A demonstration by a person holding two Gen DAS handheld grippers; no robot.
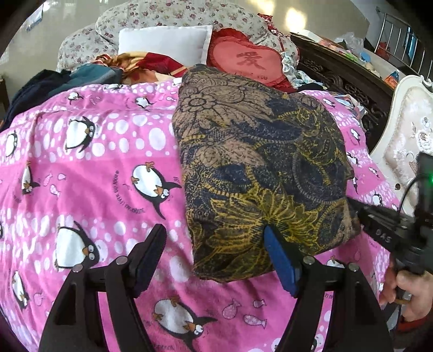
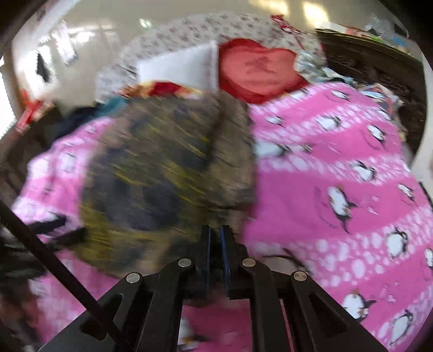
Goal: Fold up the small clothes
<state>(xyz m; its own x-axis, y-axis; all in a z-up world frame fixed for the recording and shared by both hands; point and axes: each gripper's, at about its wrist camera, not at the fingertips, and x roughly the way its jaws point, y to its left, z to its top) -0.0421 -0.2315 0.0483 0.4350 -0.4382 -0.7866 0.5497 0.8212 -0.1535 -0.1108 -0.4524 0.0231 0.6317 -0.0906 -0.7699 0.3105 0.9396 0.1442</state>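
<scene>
A brown, navy and yellow floral garment [image 1: 259,168] lies folded on the pink penguin blanket [image 1: 94,168]. My left gripper [image 1: 213,238] is open at the garment's near edge, with its right blue pad [image 1: 278,257] resting on the cloth and its left finger on the blanket. My right gripper [image 2: 215,238] has its jaws nearly together at the garment's [image 2: 151,173] near right edge; the view is blurred, so I cannot tell whether cloth is pinched. The right gripper also shows in the left wrist view [image 1: 360,211] at the garment's right side.
A red heart cushion [image 1: 251,62], a white pillow [image 1: 165,43] and a floral quilt [image 1: 176,16] lie at the bed's far end. Dark clothes [image 1: 35,86] are piled at far left. A dark carved headboard [image 1: 346,78] and a white chair [image 1: 406,127] stand on the right.
</scene>
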